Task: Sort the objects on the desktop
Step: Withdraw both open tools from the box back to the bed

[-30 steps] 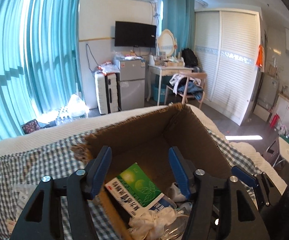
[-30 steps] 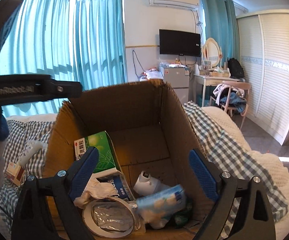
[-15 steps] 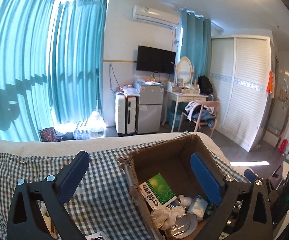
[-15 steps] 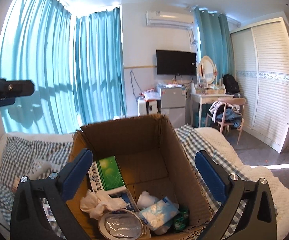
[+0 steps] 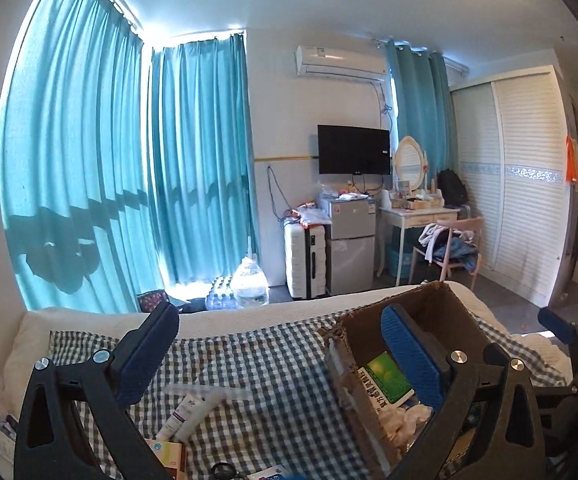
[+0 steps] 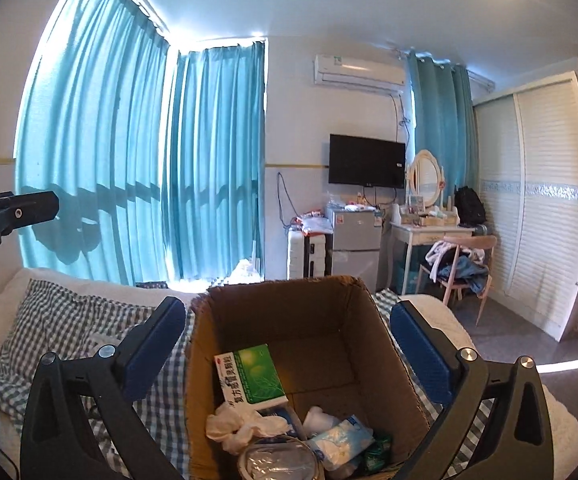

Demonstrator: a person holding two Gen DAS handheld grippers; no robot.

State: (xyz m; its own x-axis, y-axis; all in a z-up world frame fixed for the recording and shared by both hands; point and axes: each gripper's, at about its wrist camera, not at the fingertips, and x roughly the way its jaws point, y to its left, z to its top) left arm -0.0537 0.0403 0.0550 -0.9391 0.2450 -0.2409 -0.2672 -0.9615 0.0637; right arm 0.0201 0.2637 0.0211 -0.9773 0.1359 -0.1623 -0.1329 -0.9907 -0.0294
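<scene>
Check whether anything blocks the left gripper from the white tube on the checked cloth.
Nothing visible blocks it. The left gripper is open and empty above the checked cloth, and the white tube lies uncovered just below its left finger. The cardboard box stands off to the right.

The cardboard box (image 6: 321, 332) is brown, the medicine box (image 6: 251, 374) green-white, the cloth (image 5: 257, 364) blue-white checked, the curtains (image 6: 129, 160) turquoise.

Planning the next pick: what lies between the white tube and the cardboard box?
Left wrist view: only bare checkered cloth separates the white tube from the cardboard box.
</scene>
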